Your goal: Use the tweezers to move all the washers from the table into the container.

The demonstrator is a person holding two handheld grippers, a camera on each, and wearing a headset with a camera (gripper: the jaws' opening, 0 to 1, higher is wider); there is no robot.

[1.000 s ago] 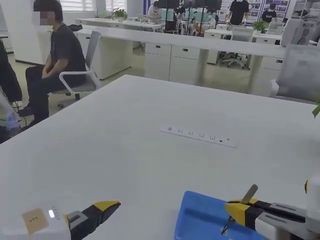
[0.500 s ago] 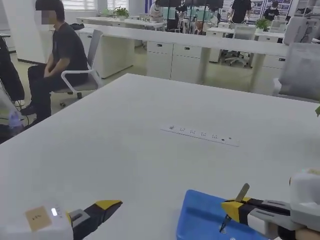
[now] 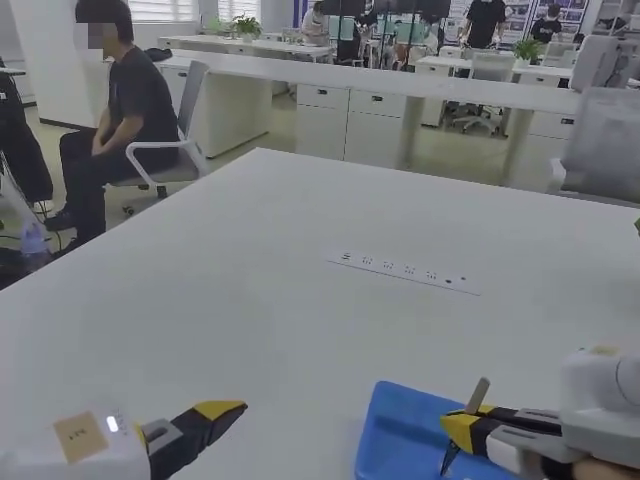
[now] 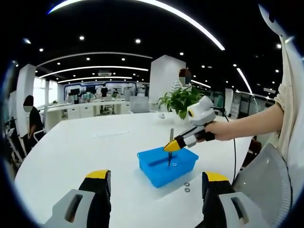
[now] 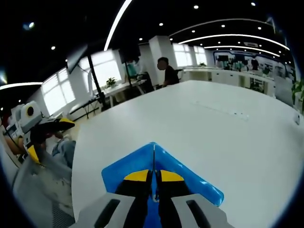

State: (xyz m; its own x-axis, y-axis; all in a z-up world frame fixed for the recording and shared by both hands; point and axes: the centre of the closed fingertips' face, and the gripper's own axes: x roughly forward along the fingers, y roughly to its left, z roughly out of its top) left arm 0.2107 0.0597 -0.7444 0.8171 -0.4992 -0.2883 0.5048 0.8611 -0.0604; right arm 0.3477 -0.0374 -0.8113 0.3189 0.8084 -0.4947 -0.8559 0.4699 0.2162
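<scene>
Tweezers (image 4: 169, 156) over the container (image 4: 147, 171)
Our right gripper (image 5: 153, 176) is clamped on the tweezers, whose tips point down into the container beside one washer (image 4: 174, 165); we cannot tell if the tips hold anything. Two washers (image 4: 186, 184) lie on the table (image 4: 95, 142) at the container's 5 o'clock. Our left gripper (image 4: 156, 175) hangs at 7 o'clock in the head view, jaws wide apart

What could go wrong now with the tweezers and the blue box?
The tweezers, pinched in the right gripper, point down into the blue container; pushing could slide it, since the left gripper is open and apart from it. The two washers on the table are small and flat, so they might slip.
</scene>
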